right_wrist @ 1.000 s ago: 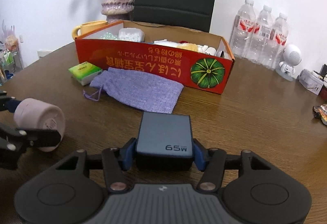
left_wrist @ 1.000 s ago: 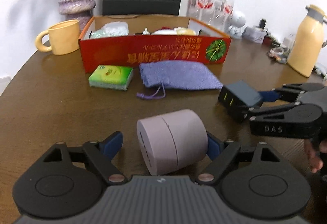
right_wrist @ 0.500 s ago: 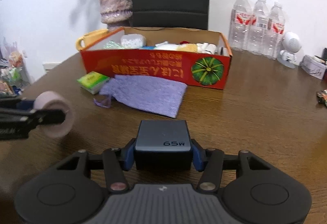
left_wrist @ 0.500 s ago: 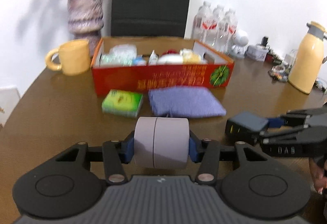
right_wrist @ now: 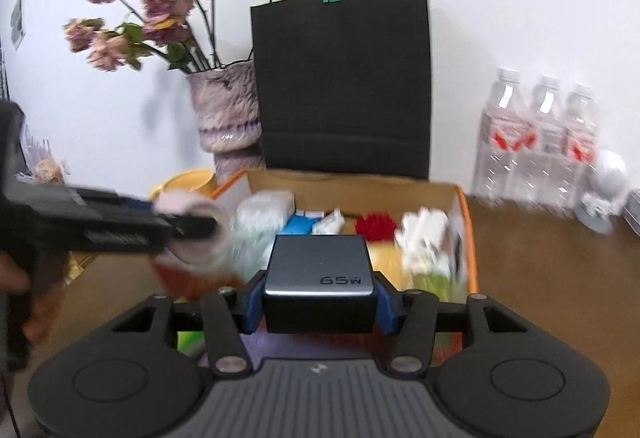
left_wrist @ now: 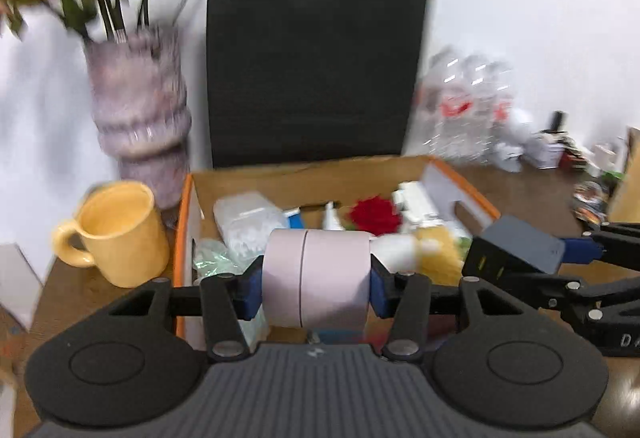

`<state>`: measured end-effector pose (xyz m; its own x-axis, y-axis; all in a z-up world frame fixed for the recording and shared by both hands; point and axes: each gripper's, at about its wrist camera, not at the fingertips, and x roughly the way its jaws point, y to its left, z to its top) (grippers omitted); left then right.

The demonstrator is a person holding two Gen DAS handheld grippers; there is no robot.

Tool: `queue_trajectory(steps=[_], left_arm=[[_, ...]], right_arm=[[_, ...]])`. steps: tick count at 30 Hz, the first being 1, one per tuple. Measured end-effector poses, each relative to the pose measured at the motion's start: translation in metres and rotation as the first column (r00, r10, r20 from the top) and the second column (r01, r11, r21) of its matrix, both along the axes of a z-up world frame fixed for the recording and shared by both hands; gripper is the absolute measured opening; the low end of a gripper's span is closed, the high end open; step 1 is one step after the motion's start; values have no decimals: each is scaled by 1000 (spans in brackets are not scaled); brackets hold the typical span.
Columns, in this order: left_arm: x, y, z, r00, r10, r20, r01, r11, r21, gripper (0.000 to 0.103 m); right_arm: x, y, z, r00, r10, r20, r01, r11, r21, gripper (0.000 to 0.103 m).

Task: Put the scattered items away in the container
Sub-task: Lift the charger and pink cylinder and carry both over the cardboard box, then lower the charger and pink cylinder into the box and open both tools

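Down at the bottom center of the left wrist view, the left gripper (left_wrist: 316, 278) is clamped on a pale pink cylinder (left_wrist: 316, 276), blue pads pressed against both flat ends, and it's held in the air right in front of the open cardboard box (left_wrist: 312, 174). Same deal in the right wrist view: the right gripper (right_wrist: 319, 300) is squeezing a dark grey charger block (right_wrist: 319, 278) marked 65W, bottom center of the frame, also up in front of the box.

That box sits mid-frame on the brown table (right_wrist: 552, 278) and it's already pretty full: a clear plastic tub (left_wrist: 248, 218), something red and frilly (left_wrist: 374, 216), white bits, a yellow thing. Can't make out much more, it's blurry.

At the right edge of the left view you can see the right gripper with the charger, just beside the box's right end. At the left of the right view, the left gripper with the pink cylinder shows up smeared.

A yellow mug (left_wrist: 116, 234) stands left of the box, with a vase (left_wrist: 138, 110) of dried flowers behind it. A black paper bag (right_wrist: 340, 78) is behind the box, and 3 water bottles (right_wrist: 540, 142) stand on the right.
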<state>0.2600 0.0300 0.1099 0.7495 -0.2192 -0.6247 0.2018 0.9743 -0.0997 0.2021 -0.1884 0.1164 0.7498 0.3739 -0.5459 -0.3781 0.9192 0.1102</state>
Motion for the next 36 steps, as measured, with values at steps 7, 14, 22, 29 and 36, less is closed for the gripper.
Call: queue_trajectory(steps=[7,14,22,29,36], left_arm=[[56,-9,-37,987,11,-161,-9,1000,16,51],[60,-12,-46,978,6,-211,17,994,104,52],[51,3,-41,973,62,-224,-54,998,44,96],[50,0,-9,942,132,-310,-98,988,121,103],[37,-4,19,937,109,-331,-74,990,118,103]], right_arm=[[107,24,-30,961,0,-278,9,999,31,52],[127,33,-49,940,-21,-339,21,1000,-4,54],[117,23,-43,921,5,-388,13,999,42,61],[120,21,-18,884,-57,-464,33,998,-59,87],[122,13,3,831,-162,-533,79,981,-175,94]])
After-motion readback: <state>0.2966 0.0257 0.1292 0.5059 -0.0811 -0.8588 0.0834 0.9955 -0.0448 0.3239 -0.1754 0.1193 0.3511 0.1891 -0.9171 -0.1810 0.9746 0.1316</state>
